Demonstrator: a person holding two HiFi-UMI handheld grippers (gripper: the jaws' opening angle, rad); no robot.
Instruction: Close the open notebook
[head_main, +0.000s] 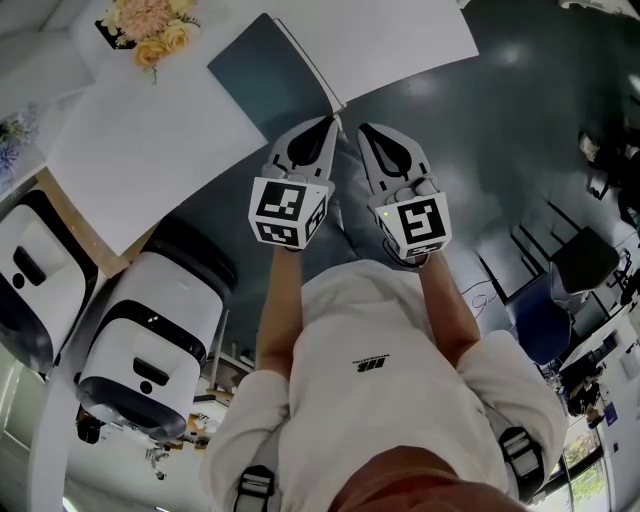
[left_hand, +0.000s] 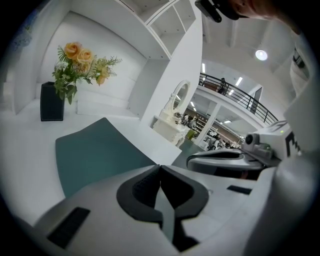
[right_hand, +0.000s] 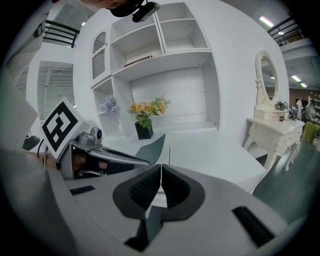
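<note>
The thin notebook with the blue-green cover (head_main: 258, 72) lay open on the white tabletop (head_main: 150, 150), just in front of both tools. The left tool (head_main: 326, 122) had its jaws pressed together on nothing. The right tool (head_main: 366, 130) beside it was squeezed closed and empty too.

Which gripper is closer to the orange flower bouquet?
Left. The left gripper is between the orange flower bouquet and the right gripper, which is farther off.

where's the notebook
Head view, top centre: the notebook lies open on the white desk, right of the flowers, just ahead of the left gripper and right gripper.
</note>
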